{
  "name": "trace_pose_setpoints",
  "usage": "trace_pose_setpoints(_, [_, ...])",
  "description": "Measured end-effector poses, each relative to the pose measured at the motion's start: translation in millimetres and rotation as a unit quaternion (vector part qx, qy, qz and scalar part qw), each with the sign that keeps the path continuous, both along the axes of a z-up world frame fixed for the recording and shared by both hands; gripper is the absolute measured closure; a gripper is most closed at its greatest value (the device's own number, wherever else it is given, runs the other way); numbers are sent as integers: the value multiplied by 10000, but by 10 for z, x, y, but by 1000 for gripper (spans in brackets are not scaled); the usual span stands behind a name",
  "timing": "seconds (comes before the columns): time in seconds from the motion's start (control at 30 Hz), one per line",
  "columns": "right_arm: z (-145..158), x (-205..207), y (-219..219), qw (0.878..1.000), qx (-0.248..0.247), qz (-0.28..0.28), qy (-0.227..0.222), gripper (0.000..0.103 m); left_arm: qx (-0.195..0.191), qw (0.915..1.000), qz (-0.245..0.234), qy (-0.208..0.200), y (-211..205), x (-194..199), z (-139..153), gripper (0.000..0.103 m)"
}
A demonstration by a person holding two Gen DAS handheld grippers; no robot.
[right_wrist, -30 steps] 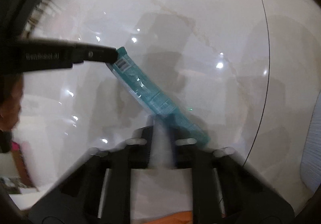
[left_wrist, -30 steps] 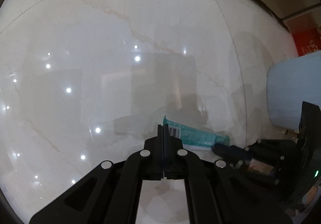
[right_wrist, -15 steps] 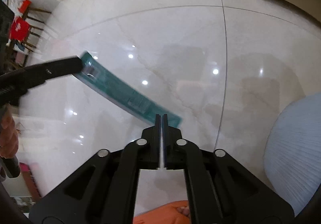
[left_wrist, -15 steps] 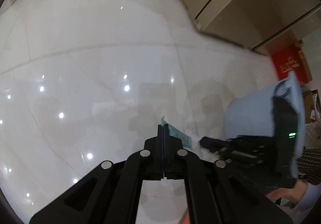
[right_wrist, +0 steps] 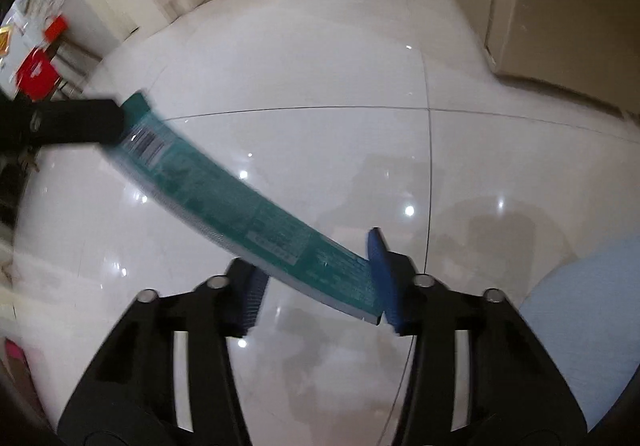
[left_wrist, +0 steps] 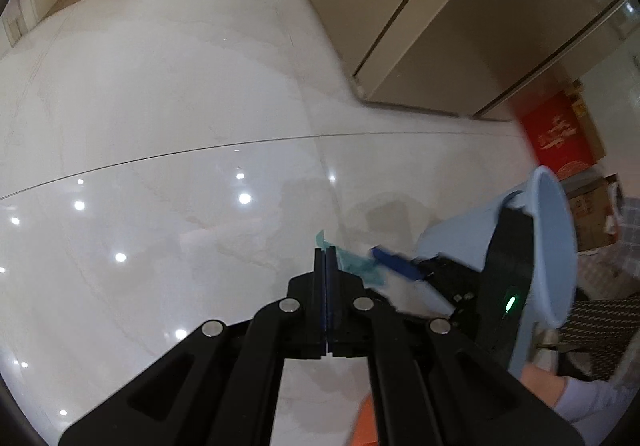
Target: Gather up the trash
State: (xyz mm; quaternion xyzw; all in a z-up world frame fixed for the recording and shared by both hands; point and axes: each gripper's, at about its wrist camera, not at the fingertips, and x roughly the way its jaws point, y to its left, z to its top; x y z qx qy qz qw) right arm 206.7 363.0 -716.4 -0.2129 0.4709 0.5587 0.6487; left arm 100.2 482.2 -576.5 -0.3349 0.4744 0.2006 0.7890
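Note:
A long teal wrapper (right_wrist: 240, 206) with a barcode hangs in the air above the floor. My left gripper (left_wrist: 326, 258) is shut on one end of it; the wrapper (left_wrist: 356, 266) shows just right of its fingers. My right gripper (right_wrist: 316, 278) is open, its jaws spread either side of the wrapper's other end, which lies against the right blue pad (right_wrist: 380, 270). A light blue bin (left_wrist: 540, 246) stands to the right, behind the right gripper's body.
The floor is glossy white marble tile (left_wrist: 160, 126) with ceiling light reflections. Beige cabinet doors (left_wrist: 440, 26) stand at the back right. A red box (left_wrist: 556, 142) and cardboard boxes sit beyond the bin. Red stools (right_wrist: 36, 70) show far left.
Both grippers rose from the floor with the wrapper. My right gripper was shut on its end half a second ago and is now open. The left stays shut.

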Motion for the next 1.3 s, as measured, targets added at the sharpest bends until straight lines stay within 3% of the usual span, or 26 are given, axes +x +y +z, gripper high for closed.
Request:
trace_pose_setpoints(0.07, [201,-46,-15,9993,-47,247,-281,75,97,9999,-80,-31,-53,91,115,103])
trace_pose_setpoints(0.17, [461,29,-169,9988,-79,125,-457,77,158,9995,-237,-167,-95,222,343,103])
trace_pose_setpoints(0.3, [970,277,-426,9966,-48,-363,-744,77,257,9974,-483,-463,-215,456,698,103])
trace_pose_setpoints(0.47, [1738,601,-822,9857,69,-1170,-1210,77,238,9893,-842,-1166,-432,830,1333,102])
trace_pose_setpoints(0.67, [2206,914,-1537,9631,-250,-2092,-1673,76,58,9768,-1650,-1365,-1049,1528,1549,101])
trace_pose_setpoints(0.73, [2196,1049,-1805,9541,-456,-2435,-1685,74,8,9739,-1860,-1302,-1241,1745,1483,97])
trace_pose_setpoints(0.77, [2110,1142,-1936,9493,-694,-2609,-1608,63,16,9726,-1998,-1190,-1358,1864,1400,96])
trace_pose_setpoints(0.8, [2013,1221,-2016,9426,-980,-2786,-1558,29,70,9734,-2056,-1008,-1434,1968,1313,83])
trace_pose_setpoints(0.83, [1927,1281,-2109,9346,-1164,-2974,-1569,25,116,9735,-2141,-797,-1514,2074,1197,71])
trace_pose_setpoints(0.87, [1903,1309,-2216,9300,-1177,-3103,-1580,25,161,9730,-2227,-581,-1606,2194,1050,71])
trace_pose_setpoints(0.97, [1727,1412,-2503,9258,-1263,-3443,-912,25,170,9715,-2360,-116,-1733,2340,803,71])
trace_pose_setpoints(1.03, [1715,1413,-2547,9237,-1320,-3485,-889,25,177,9724,-2324,-125,-1768,2317,794,71])
trace_pose_setpoints(1.17, [1848,1328,-2601,9255,-1174,-3521,-759,25,480,9737,-2227,18,-1762,2160,971,71])
trace_pose_setpoints(1.3, [2337,1153,-2583,9324,-667,-3452,-838,25,749,9773,-1978,87,-1731,1919,1346,70])
